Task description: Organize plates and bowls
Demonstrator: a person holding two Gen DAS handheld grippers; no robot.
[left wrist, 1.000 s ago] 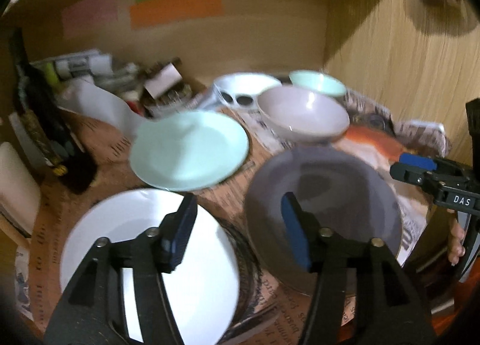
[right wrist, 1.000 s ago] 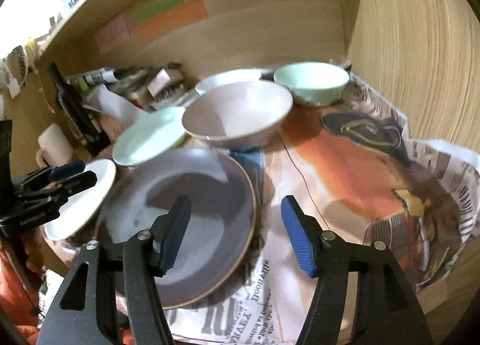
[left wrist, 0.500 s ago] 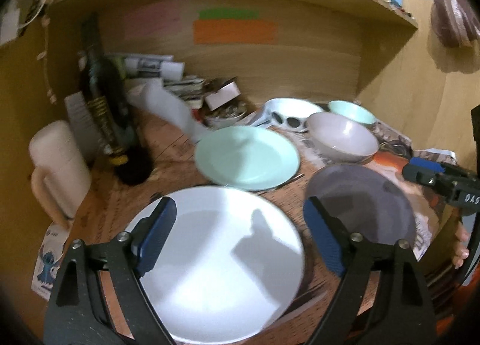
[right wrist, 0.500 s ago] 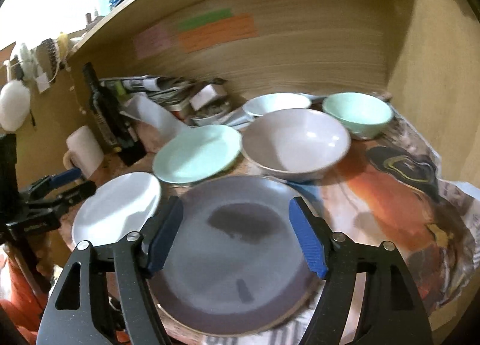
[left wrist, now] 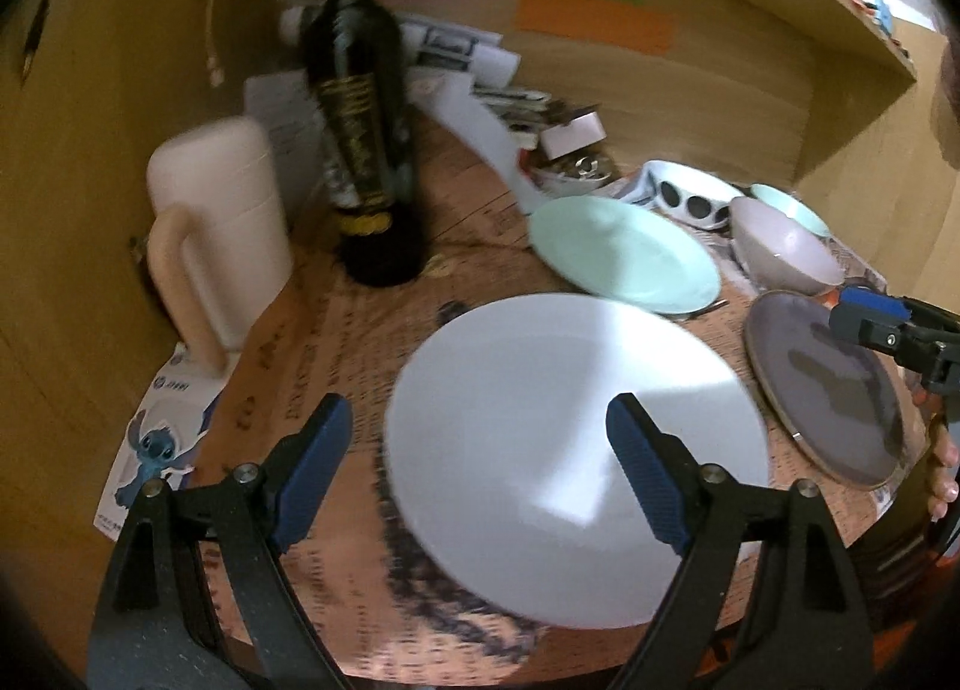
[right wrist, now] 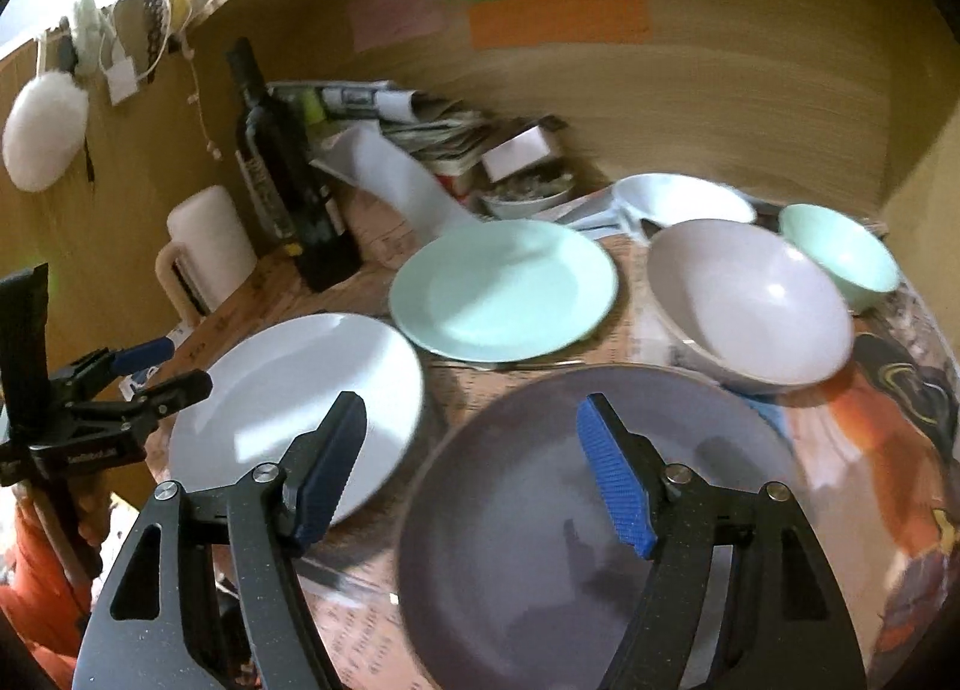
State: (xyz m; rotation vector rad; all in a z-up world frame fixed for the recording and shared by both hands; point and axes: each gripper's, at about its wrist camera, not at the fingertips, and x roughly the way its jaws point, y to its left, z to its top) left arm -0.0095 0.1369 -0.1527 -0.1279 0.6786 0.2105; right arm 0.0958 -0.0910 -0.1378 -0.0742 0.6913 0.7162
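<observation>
Several dishes lie on the newspaper-covered desk. My left gripper (left wrist: 477, 414) is open, hanging over the near left part of a white plate (left wrist: 576, 420) with nothing between its fingers. Behind that plate lie a mint plate (left wrist: 624, 252) and, to the right, a grey plate (left wrist: 828, 384). My right gripper (right wrist: 474, 408) is open too, above the left rim of the grey plate (right wrist: 600, 540), beside the white plate (right wrist: 288, 390). Behind these sit a pale bowl (right wrist: 750, 300), a mint bowl (right wrist: 840, 252) and a white bowl (right wrist: 678, 198).
A dark bottle (left wrist: 360, 150) and a cream mug (left wrist: 222, 222) stand at the left, near the wooden side wall. Rolled papers and a small box (right wrist: 522, 147) crowd the back. Wooden walls close in behind and on the right. A hand (left wrist: 942, 468) holds the right gripper.
Both grippers have swung to the left and drawn back, and their jaws stand wider. The left one has moved from the gap between white and grey plates to over the white plate.
</observation>
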